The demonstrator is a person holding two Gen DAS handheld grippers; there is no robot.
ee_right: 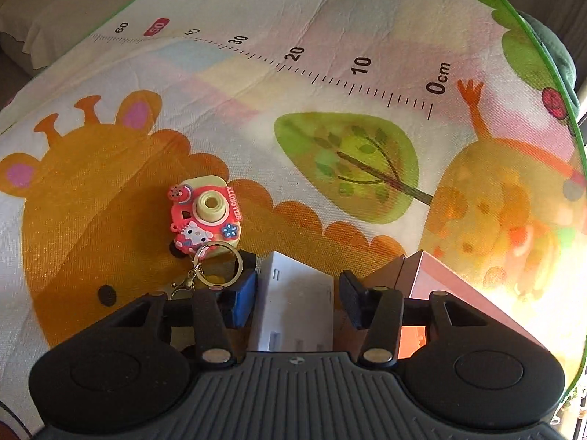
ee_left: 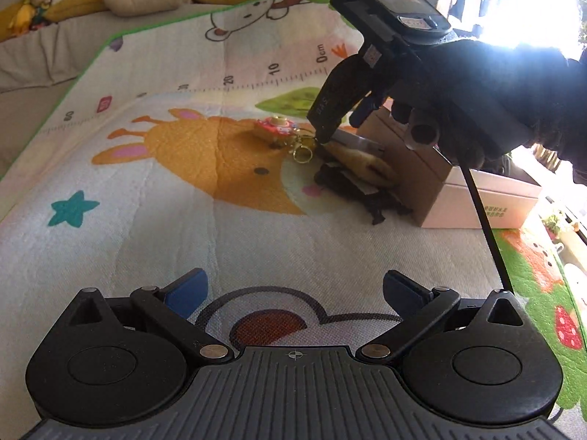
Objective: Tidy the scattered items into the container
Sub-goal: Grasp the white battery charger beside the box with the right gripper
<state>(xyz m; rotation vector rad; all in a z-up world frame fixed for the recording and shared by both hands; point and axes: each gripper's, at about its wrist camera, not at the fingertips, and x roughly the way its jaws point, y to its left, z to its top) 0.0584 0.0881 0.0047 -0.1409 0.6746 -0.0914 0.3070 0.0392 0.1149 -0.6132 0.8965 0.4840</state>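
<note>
right tool (ee_right: 297,299): part-open, straddling white box (ee_right: 293,308), contact unclear | left tool (ee_left: 293,291): wide open, empty

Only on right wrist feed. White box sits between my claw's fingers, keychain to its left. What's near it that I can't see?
Observer: The left wrist view shows a tan plush and a black item lying beside the white box, against the container.
Operator: Left claw in the way?
Observer: No. It is open, empty, and well back over the mat.
Operator: Container top open?
Observer: Yes, the top is open. The inside is too dark to tell what is in it.
</note>
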